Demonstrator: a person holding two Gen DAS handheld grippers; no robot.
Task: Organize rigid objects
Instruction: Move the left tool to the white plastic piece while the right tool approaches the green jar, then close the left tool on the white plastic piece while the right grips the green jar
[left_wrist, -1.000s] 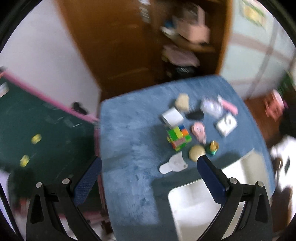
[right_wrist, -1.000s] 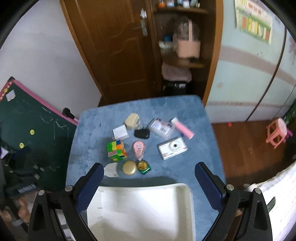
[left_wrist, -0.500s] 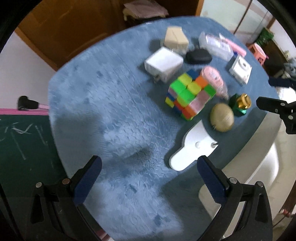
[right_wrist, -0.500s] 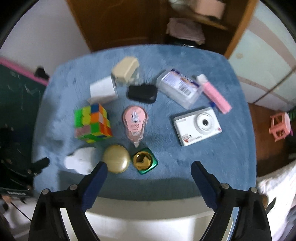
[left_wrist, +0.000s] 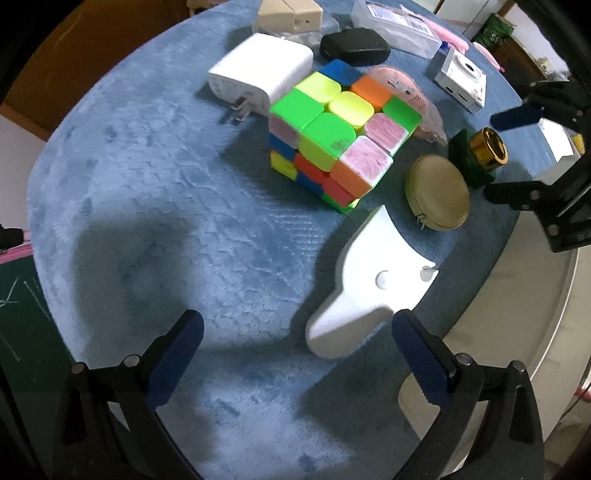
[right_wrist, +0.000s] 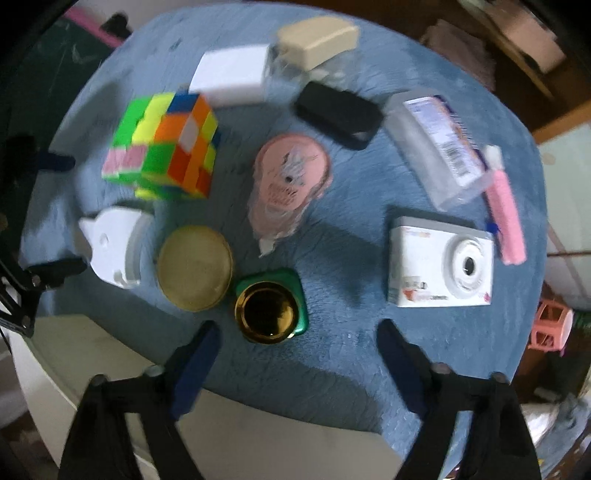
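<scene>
Several small items lie on a blue-covered table. My left gripper is open, pointing down, and the tail of a white whale-shaped piece lies just inside its right finger. Beyond that are a colour cube and a round gold case. My right gripper hangs over a green bottle with a gold cap. Its jaws are closing, the bottle sits between the tips, and the pads do not touch it. A white camera lies to the right.
A pink tape dispenser, black case, clear box, pink tube, white charger and beige box crowd the far half. A white tray butts against the table's near edge.
Both grippers have dropped steeply toward the table and now point down at it, so the objects loom much larger. The right jaws have narrowed.
</scene>
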